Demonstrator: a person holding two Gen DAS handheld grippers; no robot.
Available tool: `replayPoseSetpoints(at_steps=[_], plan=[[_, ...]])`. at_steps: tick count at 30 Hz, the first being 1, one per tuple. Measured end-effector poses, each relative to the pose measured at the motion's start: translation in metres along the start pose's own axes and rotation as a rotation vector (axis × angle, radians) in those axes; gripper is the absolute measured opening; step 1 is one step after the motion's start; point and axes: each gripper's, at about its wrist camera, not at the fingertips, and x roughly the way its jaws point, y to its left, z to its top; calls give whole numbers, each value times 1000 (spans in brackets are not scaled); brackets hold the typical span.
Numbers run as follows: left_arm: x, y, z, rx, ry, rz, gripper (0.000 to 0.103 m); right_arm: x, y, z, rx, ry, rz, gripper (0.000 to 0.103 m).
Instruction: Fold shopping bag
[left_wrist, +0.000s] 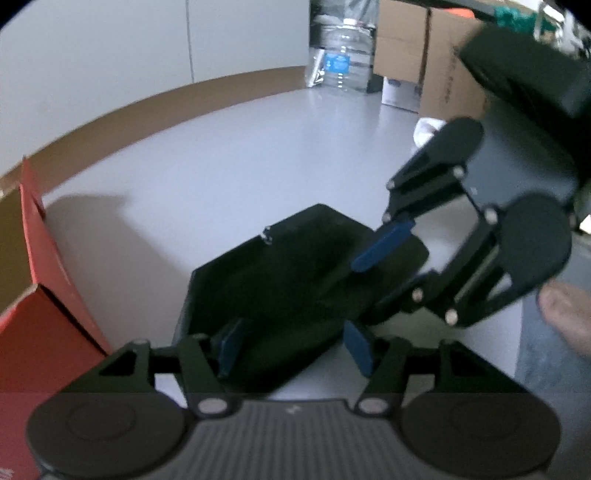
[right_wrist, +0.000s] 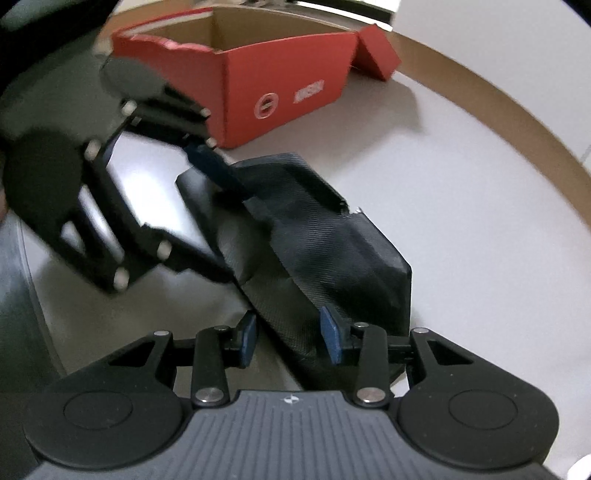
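Left tool (left_wrist: 291, 350) wide open astride black bag (left_wrist: 295, 273), right tool (right_wrist: 291, 338) likewise

The desk (left_wrist: 229, 155) is pale grey-white with a brown edge band (left_wrist: 147, 107) curving round its far side, ahead of the left tongs. Beyond that edge stands a plain light wall (left_wrist: 110, 48) with a thin vertical seam. Far ahead and to the right of the left tongs, a clear water bottle (left_wrist: 341, 55) with a blue label stands beside stacked cardboard boxes (left_wrist: 417, 48). An open red carton (right_wrist: 266, 77) sits on the desk ahead of the right tongs. Soft light gives a dull sheen and faint shadows.
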Motion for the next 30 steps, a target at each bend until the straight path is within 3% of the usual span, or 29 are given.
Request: replayPoseSetpoints(at_steps=[3, 12, 22, 30], plan=[[2, 0, 0, 7, -3, 14, 63, -1, -12, 0, 91, -1, 41, 42], [-2, 18, 10, -129, 2, -36, 59, -1, -40, 2, 338, 17, 144, 40], [2, 31, 17, -226, -4, -64, 57, 0, -64, -1, 518, 43, 216, 38], [19, 37, 23, -251, -6, -38, 54, 9, -70, 9, 510, 29, 185, 33]])
